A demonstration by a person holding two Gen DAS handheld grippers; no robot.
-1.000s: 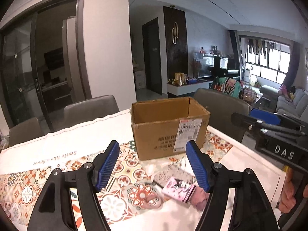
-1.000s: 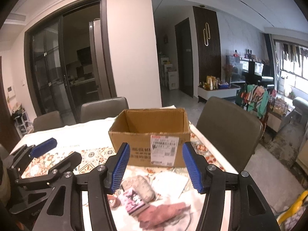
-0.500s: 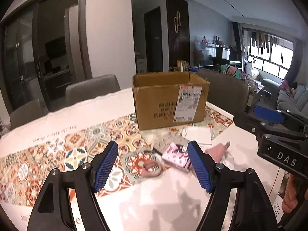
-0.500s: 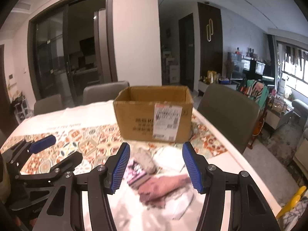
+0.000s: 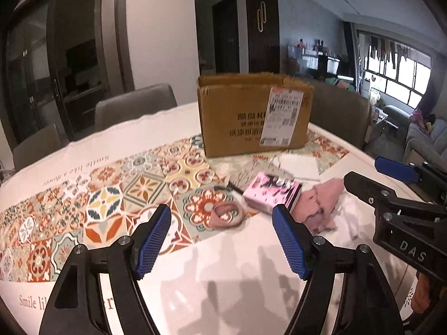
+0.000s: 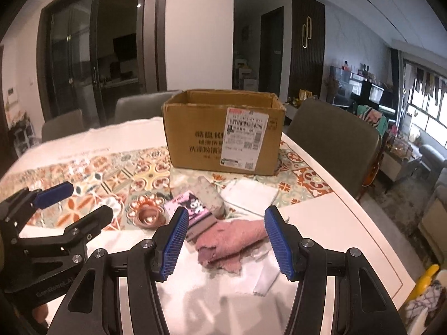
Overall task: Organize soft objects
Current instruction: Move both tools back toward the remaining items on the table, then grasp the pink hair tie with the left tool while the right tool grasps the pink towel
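An open cardboard box (image 5: 252,117) (image 6: 223,131) stands on the table. In front of it lie a pink cloth (image 6: 232,241) (image 5: 321,203), a pink tissue pack (image 5: 271,192) (image 6: 192,209), a speckled pouch (image 6: 211,195), a white folded cloth (image 6: 250,195) (image 5: 299,164) and a pink ring-shaped item (image 5: 225,216) (image 6: 148,216). My left gripper (image 5: 222,240) is open and empty, just short of the ring item. My right gripper (image 6: 223,241) is open and empty, its fingers either side of the pink cloth, low over the table.
The table wears a white cloth with a patterned tile runner (image 5: 111,195). Grey chairs (image 6: 332,142) stand around it, one behind the box to the right. The table's right edge (image 6: 371,231) is close to the objects.
Both grippers have come down and forward toward the objects; the box and items look larger and lower in view. The jaws stayed open.
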